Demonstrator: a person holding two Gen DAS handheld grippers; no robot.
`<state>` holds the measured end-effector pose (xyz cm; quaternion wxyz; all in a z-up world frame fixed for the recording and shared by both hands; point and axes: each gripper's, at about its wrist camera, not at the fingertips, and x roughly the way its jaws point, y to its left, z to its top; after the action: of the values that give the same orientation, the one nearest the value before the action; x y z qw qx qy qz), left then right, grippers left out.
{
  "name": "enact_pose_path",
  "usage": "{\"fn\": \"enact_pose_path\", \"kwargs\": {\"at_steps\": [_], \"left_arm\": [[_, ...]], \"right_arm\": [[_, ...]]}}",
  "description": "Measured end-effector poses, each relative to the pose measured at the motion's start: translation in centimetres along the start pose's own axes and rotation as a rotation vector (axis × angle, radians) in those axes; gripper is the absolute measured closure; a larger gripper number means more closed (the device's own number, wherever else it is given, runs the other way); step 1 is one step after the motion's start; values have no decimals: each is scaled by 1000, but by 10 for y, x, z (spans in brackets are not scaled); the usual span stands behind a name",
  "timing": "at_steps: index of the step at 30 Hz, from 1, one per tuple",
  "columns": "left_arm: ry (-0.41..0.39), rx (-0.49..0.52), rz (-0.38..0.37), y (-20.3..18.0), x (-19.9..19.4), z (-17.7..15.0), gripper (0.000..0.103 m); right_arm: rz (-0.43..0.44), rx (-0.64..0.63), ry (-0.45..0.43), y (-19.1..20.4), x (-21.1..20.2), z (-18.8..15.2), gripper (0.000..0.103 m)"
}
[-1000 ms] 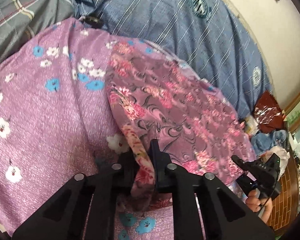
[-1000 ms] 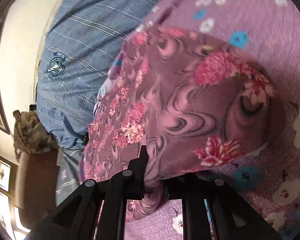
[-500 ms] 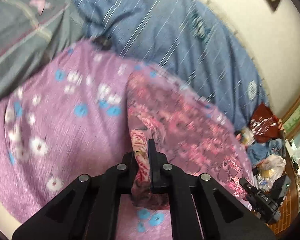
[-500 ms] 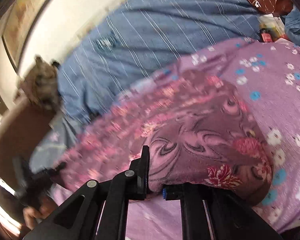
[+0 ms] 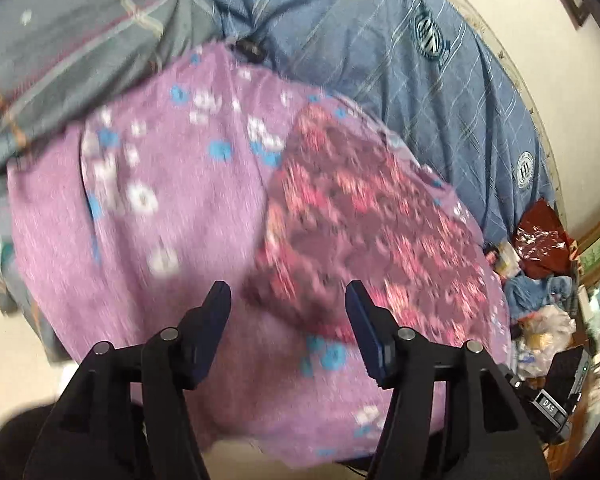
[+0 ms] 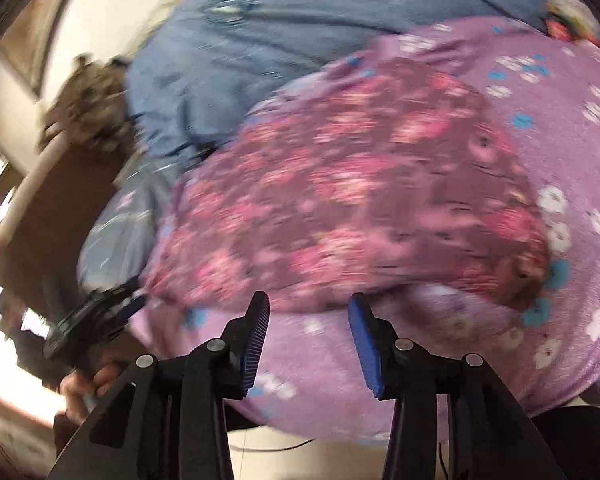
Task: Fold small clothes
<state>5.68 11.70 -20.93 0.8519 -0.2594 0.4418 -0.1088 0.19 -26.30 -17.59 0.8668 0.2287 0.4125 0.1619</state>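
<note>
Both the left gripper (image 5: pixel 287 300) and right gripper (image 6: pixel 309 312) are opening, seemingly clear of the floral garment (image 5: pixel 364 216).

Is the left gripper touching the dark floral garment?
Apart. Left wrist view: the left gripper has jaws opening, pads clear of the dark floral garment lying beyond.

The small garment (image 5: pixel 364 216) is maroon, printed with pink and red flowers and dark swirls. It lies on a lilac blanket (image 5: pixel 172 248) dotted with white and blue blossoms. Along the bed's far edge a blue quilt (image 5: pixel 380 60) carries thin pale stripes and round crests; a grey checked cloth (image 5: pixel 68 36) fills the far left corner.
</note>
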Motion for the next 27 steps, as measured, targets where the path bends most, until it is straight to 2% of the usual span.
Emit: {"fn": "enact_pose_path", "kwargs": {"at_steps": [2, 5, 9, 10, 12, 14, 17, 19, 20, 21, 23, 25, 27], "left_arm": [[58, -37, -46, -3, 11, -10, 45], [96, -45, -62, -13, 28, -14, 45], [83, -149, -41, 2, 47, -6, 47], [72, -192, -55, 8, 52, -2, 49], [38, -198, -56, 7, 53, 3, 65], [16, -146, -39, -2, 55, 8, 75], [-15, -126, -44, -8, 57, 8, 81], [-20, -131, -51, -7, 61, 9, 81], [-16, -141, -47, -7, 63, 8, 78], [-15, -159, -50, -5, 66, 8, 69], [-14, -215, -95, 0, 69, 8, 56], [-28, -223, -82, -1, 69, 8, 55], [-34, -189, -44, -8, 69, 9, 61]], "right_arm": [[-14, -56, -53, 14, 2, 9, 66], [-74, -125, -91, 26, 17, 34, 81], [-100, -174, -138, 25, 39, 66, 83], [-87, -166, -150, 21, 44, 73, 83], [-21, -130, -165, 8, 56, 80, 84], [2, -83, -129, -9, 74, 78, 84], [-6, -7, 11, -23, 108, 76, 85], [-31, -39, 31, -19, 118, 73, 86], [-40, -63, 33, -15, 121, 72, 86], [-46, -81, 35, -12, 122, 70, 86], [-35, -85, 35, -9, 123, 69, 86], [12, -85, 26, -5, 120, 68, 86], [39, -121, 15, 3, 118, 65, 86]]}}
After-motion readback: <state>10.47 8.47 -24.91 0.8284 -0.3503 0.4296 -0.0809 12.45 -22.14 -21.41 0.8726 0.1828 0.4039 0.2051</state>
